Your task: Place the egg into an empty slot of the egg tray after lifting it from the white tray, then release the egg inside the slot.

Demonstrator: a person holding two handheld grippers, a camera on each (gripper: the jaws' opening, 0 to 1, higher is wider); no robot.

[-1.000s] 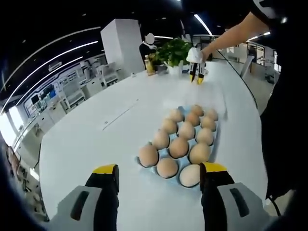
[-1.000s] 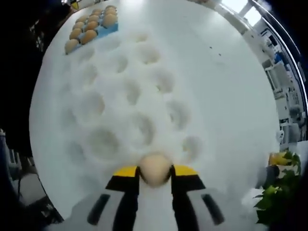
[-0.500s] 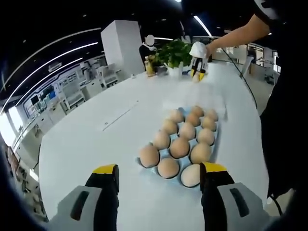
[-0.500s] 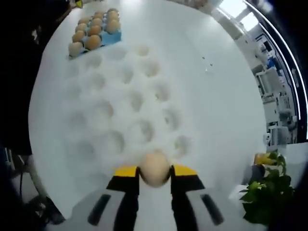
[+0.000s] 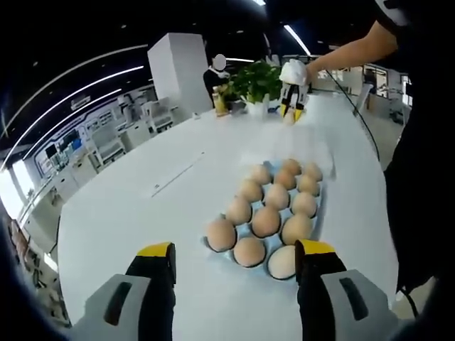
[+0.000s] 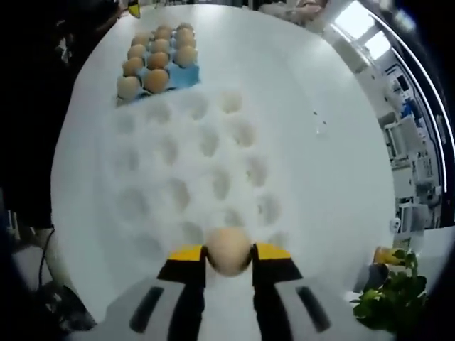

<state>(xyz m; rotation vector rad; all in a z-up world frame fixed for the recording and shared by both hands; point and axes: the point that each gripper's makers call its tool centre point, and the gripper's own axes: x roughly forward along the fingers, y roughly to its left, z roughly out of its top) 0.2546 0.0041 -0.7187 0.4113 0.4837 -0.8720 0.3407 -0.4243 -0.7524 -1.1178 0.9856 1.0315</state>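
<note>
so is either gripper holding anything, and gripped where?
The right gripper holds an egg, pinched at its two sides between the yellow jaw tips. The left gripper is open, holding nothing.

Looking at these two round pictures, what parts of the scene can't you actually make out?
- Right gripper view: the underside of the egg is hidden by the right hand-held gripper.
- Right gripper view: the white tray is washed out, so its edges are blurred.
- Left gripper view: any empty slot in the blue egg tray is hidden behind eggs.

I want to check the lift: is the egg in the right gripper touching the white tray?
Apart. In the right gripper view, the right gripper holds the egg between its jaws, raised above the white tray, whose empty slots lie well below.
</note>
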